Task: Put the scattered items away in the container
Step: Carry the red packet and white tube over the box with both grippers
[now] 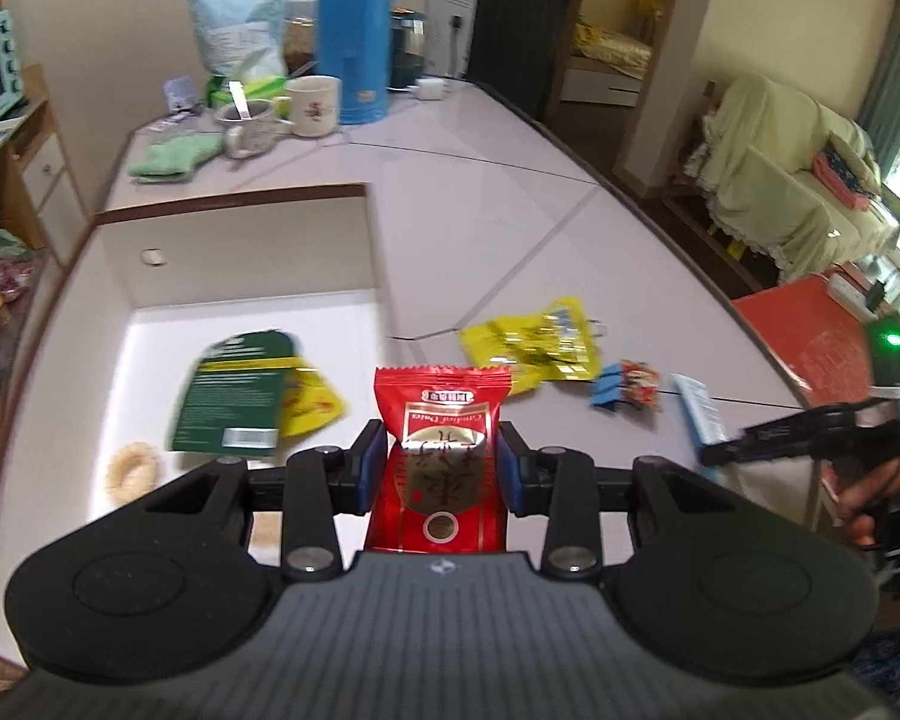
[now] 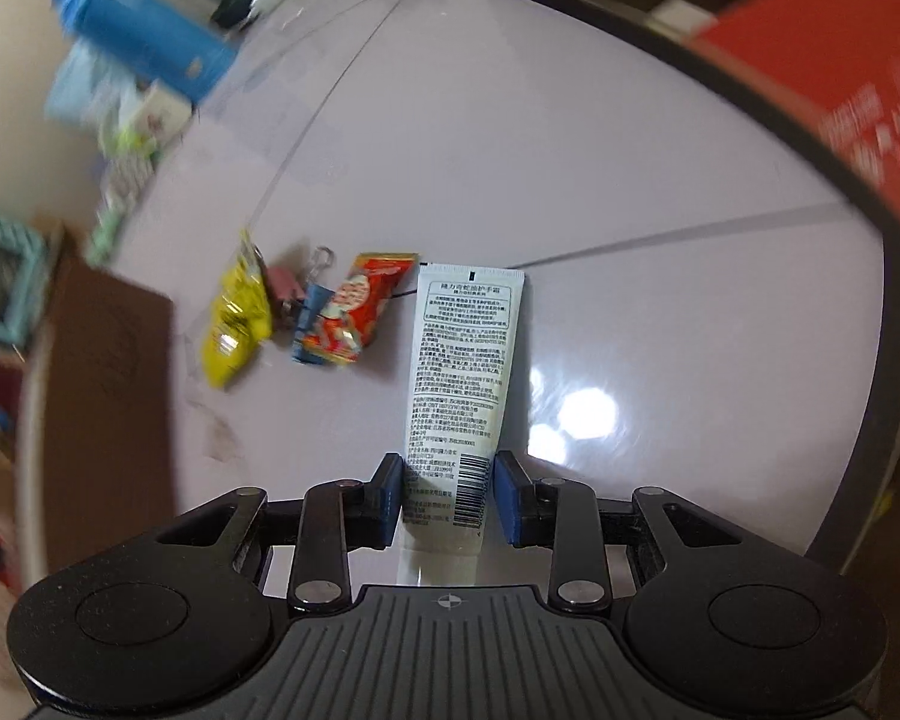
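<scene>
The red snack packet [image 1: 441, 456] is pinched between the blue pads of the left tool [image 1: 441, 462], held above the near edge of the open white box [image 1: 240, 252]. Inside the box lie a green packet [image 1: 234, 396], a yellow sachet [image 1: 312, 402] and a pale ring [image 1: 131, 473]. The right tool [image 2: 448, 495] is clamped on a white tube [image 2: 459, 384] over the bench [image 2: 630, 180], near a yellow packet [image 2: 234, 324] and binder clips [image 2: 309, 306].
</scene>
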### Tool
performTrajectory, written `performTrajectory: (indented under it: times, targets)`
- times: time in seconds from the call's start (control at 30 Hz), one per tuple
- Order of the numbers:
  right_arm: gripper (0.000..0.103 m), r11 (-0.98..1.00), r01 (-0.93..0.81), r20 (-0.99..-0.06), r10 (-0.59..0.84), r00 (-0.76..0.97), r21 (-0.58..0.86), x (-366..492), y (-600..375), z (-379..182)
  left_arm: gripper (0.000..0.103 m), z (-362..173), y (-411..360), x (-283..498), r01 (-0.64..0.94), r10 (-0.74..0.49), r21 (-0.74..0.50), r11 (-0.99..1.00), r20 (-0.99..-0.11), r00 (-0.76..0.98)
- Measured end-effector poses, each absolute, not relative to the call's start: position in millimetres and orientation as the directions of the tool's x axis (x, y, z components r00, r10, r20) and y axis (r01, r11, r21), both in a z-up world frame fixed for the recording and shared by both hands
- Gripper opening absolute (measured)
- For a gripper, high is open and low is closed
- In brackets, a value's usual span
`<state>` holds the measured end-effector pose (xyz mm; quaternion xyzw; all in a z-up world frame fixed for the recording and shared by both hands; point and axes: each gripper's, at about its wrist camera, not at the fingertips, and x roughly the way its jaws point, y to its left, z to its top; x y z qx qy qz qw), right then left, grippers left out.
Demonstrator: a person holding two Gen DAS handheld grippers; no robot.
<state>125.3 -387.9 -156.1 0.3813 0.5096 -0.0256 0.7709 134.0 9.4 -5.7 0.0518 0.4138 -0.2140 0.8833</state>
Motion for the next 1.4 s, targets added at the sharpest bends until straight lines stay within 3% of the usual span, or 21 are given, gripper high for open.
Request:
performTrajectory:
  times: [0.23,0.57,1.1,1.4]
  targets:
    - [0.031,0.578,0.402,-0.679,0.41,0.609,0.71,114,-393,-113,0.033,-8,67,141,0.338,-0.252,-0.049,0.94,-0.766,0.591]
    - [0.032,0.587,0.232,-0.573,0.502,0.648,0.776,136,-331,-69,0.033,-20,106,140,0.287,-0.212,-0.044,0.957,-0.781,0.588]
    - [0.032,0.627,-0.018,-0.516,0.656,0.551,0.779,161,-234,-39,0.042,-33,136,144,0.22,-0.164,-0.039,0.975,-0.795,0.584]
    - [0.032,0.663,-0.16,-0.543,0.708,0.451,0.731,172,-173,-39,0.042,-19,150,133,0.197,-0.172,-0.063,0.978,-0.782,0.6]
